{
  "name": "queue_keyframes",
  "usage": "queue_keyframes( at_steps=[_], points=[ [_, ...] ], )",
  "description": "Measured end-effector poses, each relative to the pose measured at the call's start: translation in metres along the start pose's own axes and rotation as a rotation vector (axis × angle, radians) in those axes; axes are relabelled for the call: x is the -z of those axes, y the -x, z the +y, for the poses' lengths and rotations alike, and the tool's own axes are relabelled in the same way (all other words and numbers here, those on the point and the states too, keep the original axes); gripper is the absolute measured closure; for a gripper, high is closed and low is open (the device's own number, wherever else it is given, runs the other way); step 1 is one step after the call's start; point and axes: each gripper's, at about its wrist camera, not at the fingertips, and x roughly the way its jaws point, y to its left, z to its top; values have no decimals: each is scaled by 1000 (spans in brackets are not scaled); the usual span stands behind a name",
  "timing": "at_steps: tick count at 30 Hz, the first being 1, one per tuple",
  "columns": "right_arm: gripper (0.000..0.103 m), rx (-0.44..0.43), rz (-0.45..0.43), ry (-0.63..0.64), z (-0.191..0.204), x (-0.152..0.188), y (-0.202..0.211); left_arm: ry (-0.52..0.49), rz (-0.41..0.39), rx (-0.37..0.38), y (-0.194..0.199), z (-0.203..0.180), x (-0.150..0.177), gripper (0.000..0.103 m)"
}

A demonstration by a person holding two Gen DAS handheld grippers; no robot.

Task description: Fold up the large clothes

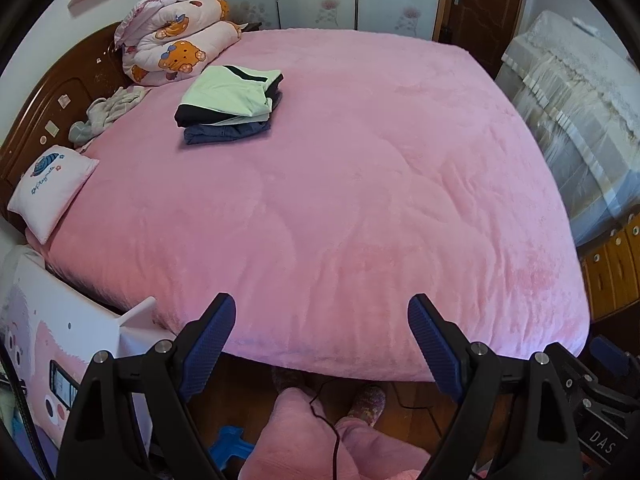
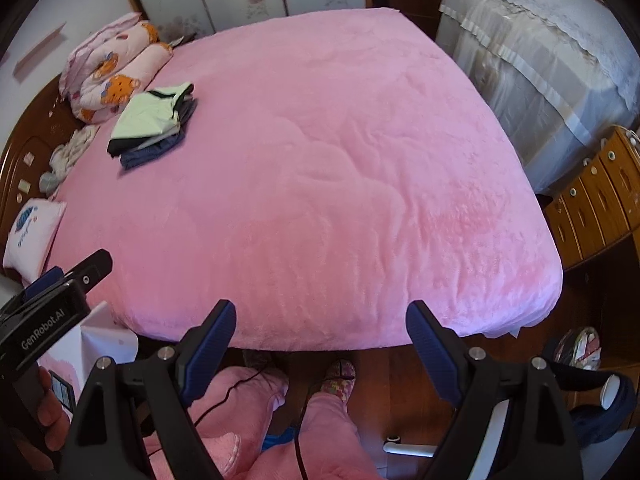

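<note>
A stack of folded clothes (image 1: 230,104) (image 2: 154,126), pale green on top with black and blue pieces under it, lies on the far left of the pink bedspread (image 1: 340,200) (image 2: 320,180). My left gripper (image 1: 322,330) hangs open over the near edge of the bed, nothing between its blue pads. My right gripper (image 2: 320,332) is likewise open and empty above the same edge. In the right wrist view the left gripper (image 2: 60,284) shows at the lower left, held by a hand.
A rolled cartoon quilt (image 1: 176,40) (image 2: 114,68), a crumpled pale garment (image 1: 106,112) and a small white pillow (image 1: 52,188) line the wooden headboard. A covered piece of furniture (image 2: 540,60) and wooden drawers (image 2: 592,208) stand right. The person's pink trouser legs (image 2: 300,432) and slippers are below.
</note>
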Motion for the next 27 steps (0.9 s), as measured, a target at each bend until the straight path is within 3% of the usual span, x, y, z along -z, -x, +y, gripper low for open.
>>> queue_keyframes(
  at_steps=[4,8,12,16,19,27],
  points=[
    [16,58,16,15,1,-3,-10,-51,18,-19,-9,-10,3,16],
    [16,58,63,32,2,-1,-27,-114,-33,-90,-14,-22,11,16],
    [16,13,135,40,2,4,-45,-118,23,-58,-23,-25,15,16],
    [16,83,53,77,5,5,-42,-105,39,-40,-27,-23,13,16],
    [16,58,67,100,9,7,-45,-96,53,-27,-31,-22,12,15],
    [15,42,78,74,0,-2,-48,-71,47,11,-34,-20,8,0]
  ],
)
